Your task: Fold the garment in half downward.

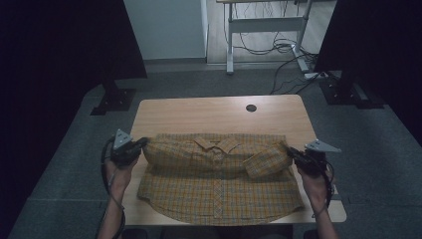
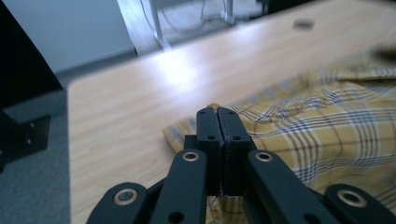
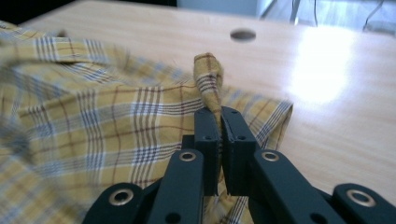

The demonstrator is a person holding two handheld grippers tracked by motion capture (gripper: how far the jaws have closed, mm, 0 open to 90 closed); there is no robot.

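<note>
Both sets of fingers are clenched on cloth: my left gripper (image 1: 141,145) pinches the left shoulder edge of the plaid shirt (image 1: 219,184), and my right gripper (image 1: 292,152) pinches the right shoulder edge, where a fold of the yellow check stands up between the pads in the right gripper view (image 3: 208,86). In the left gripper view the jaws stand pressed together on the fabric's corner (image 2: 217,122), with the rest of the shirt (image 2: 322,135) running away to one side.

Taking the shirt's collar (image 1: 217,144) as my landmark, the left gripper sits well out to its left and the right gripper well out to its right, each about equally far, so neither hand is the nearer one. The shirt lies face up on the table (image 1: 209,112), its long axis running from the collar toward me down to the hem (image 1: 219,219) at the near table edge. The line between my two grips runs across that axis, through the shoulders.

I judge the coming move is a fold of the collar end toward the hem, so both hands must travel together along the axis, keeping the shoulder line square.
</note>
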